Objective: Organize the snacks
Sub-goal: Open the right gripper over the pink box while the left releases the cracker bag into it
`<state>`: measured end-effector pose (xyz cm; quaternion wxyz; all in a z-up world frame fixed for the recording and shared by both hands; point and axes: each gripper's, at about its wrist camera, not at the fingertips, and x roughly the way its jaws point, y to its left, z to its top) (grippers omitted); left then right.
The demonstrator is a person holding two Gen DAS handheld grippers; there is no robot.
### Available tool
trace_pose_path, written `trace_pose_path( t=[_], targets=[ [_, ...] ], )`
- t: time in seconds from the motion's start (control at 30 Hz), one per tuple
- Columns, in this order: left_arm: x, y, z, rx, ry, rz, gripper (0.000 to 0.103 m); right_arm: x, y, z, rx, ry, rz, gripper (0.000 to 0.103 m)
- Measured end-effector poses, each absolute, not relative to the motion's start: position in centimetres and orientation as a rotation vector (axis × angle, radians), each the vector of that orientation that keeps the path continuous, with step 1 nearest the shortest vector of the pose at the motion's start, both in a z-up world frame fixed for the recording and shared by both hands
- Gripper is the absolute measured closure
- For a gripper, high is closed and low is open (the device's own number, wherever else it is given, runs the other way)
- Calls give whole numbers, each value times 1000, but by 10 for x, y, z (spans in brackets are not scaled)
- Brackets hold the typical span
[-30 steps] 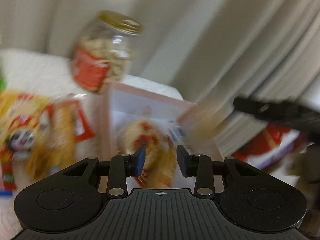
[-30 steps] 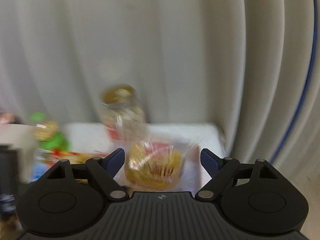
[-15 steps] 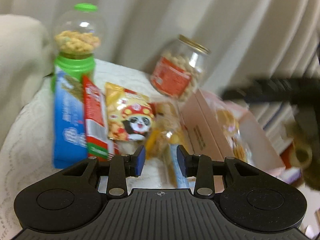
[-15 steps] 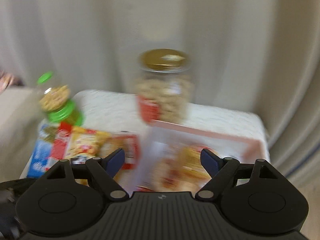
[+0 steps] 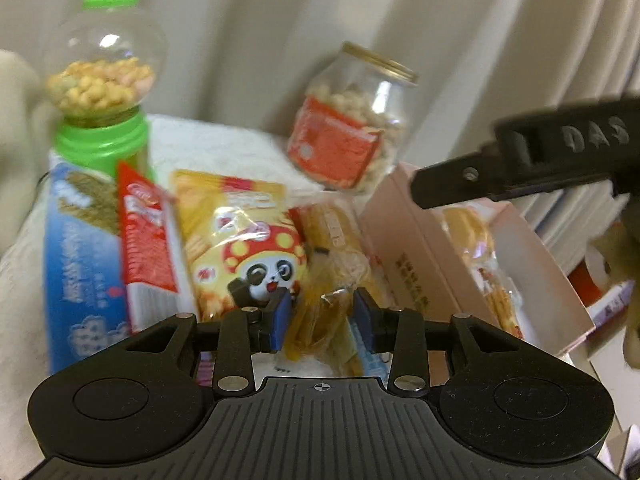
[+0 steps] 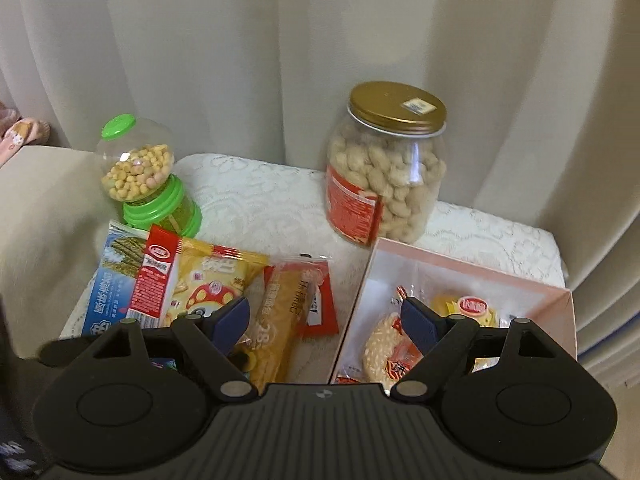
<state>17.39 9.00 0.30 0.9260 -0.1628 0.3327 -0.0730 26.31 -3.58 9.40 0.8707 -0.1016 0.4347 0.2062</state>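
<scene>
Two blue-padded jaws of the left gripper [image 5: 320,316] stand slightly apart, empty, just above a clear-wrapped yellow snack [image 5: 324,280] beside the panda packet [image 5: 248,248]. From the right wrist, the right gripper [image 6: 325,320] hangs with jaws wide apart over the bench [image 6: 260,196], between the loose packets and the pink box [image 6: 532,280] holding snacks.
</scene>
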Motion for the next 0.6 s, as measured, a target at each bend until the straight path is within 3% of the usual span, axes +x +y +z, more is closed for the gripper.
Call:
trace_pose_path(
  t=[0.07,0.23,0.43,0.53,0.6],
  targets=[
    [177,92,-1,-343,677,-161,61,262,-32,92,-231,900,413,20],
    [148,114,3,-427,669,-192,76,251,-20,88,-262,925,441,20],
    [96,124,20,-364,658,-162,80,242,5,72,-313,972,447,21],
    [77,134,19,-389,662,-122,80,243,22,56,-342,1004,437,27],
    [63,144,17,-434,656,-103,80,245,31,44,-369,1016,414,36]
  ],
)
